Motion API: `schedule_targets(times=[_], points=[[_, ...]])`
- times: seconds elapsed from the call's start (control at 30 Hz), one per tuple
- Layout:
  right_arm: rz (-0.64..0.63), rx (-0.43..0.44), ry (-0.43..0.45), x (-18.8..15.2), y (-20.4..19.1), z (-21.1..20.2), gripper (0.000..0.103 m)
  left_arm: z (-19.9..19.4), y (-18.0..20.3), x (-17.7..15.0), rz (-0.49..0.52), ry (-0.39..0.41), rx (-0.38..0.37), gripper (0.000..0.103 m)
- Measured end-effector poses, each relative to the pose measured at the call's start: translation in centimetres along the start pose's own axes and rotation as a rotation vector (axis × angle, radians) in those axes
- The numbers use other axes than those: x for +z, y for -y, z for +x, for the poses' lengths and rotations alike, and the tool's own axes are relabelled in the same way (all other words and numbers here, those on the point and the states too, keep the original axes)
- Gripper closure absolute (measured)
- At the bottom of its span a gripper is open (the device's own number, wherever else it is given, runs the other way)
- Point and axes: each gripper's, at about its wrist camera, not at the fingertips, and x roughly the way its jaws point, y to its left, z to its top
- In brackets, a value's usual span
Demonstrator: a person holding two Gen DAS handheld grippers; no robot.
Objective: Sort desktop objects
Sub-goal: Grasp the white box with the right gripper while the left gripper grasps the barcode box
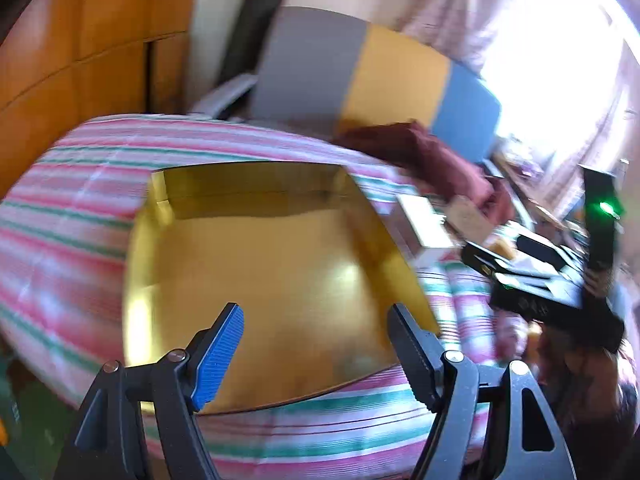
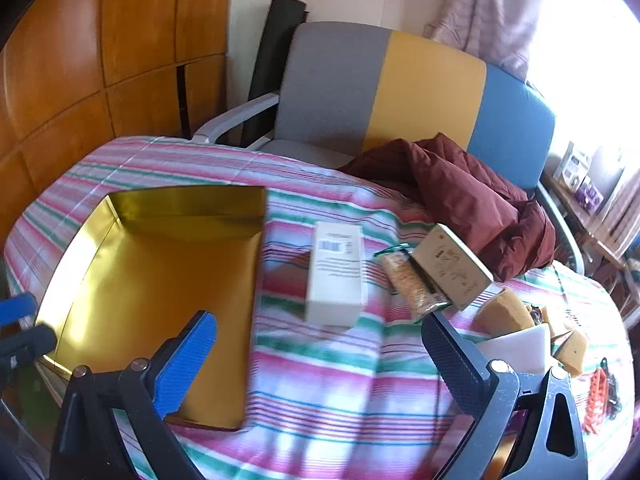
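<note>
Two grippers, both spread wide and empty. I hold the left gripper (image 1: 316,344) over the shallow gold metal tray (image 2: 132,280), apparently the sorting bin, at the left of the striped cloth (image 2: 340,380). Right gripper (image 2: 320,360) faces the white rectangular carton (image 2: 336,276), lying just right of the tray, likely my first pick.

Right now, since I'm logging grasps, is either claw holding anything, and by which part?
Nothing is held. The left claw hangs open over the shiny gold rectangular tray; the right claw stands open above the striped cloth.
</note>
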Motion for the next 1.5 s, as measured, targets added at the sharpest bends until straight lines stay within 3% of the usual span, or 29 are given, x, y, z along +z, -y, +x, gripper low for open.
schedule_targets(times=[0.07,0.23,0.37,0.47,0.6,0.8,0.97,1.2,1.5], points=[[0.023,0.005,-0.011,0.6,1.8,0.4,0.000,0.6,0.9,0.6,0.025,-0.022,-0.076,0.028],[0.136,0.042,-0.034,1.5,8.6,2.3,0.000,1.5,3.6,1.3,0.111,-0.045,-0.175,0.024],[0.238,0.056,-0.069,1.8,13.8,4.8,0.000,1.9,5.1,1.8,0.109,-0.079,-0.263,0.020],[0.241,0.032,-0.077,2.3,15.9,6.6,0.000,2.0,6.5,2.8,0.154,-0.052,-0.253,0.022],[0.152,0.020,-0.068,3.1,16.4,8.8,0.000,3.4,8.3,4.9,0.170,-0.055,-0.258,0.024],[0.055,0.059,-0.103,3.9,17.0,12.2,0.001,6.9,11.0,7.1,0.206,-0.108,-0.248,0.025],[0.067,0.073,-0.138,4.4,18.3,14.0,0.000,10.8,12.9,8.5,0.209,-0.188,-0.252,0.025],[0.009,0.100,-0.208,4.5,19.0,16.6,0.000,15.8,14.4,10.2,0.201,-0.298,-0.185,0.023],[0.036,0.193,-0.287,3.3,19.6,19.0,0.001,19.5,14.7,11.3,0.209,-0.349,-0.108,0.023]])
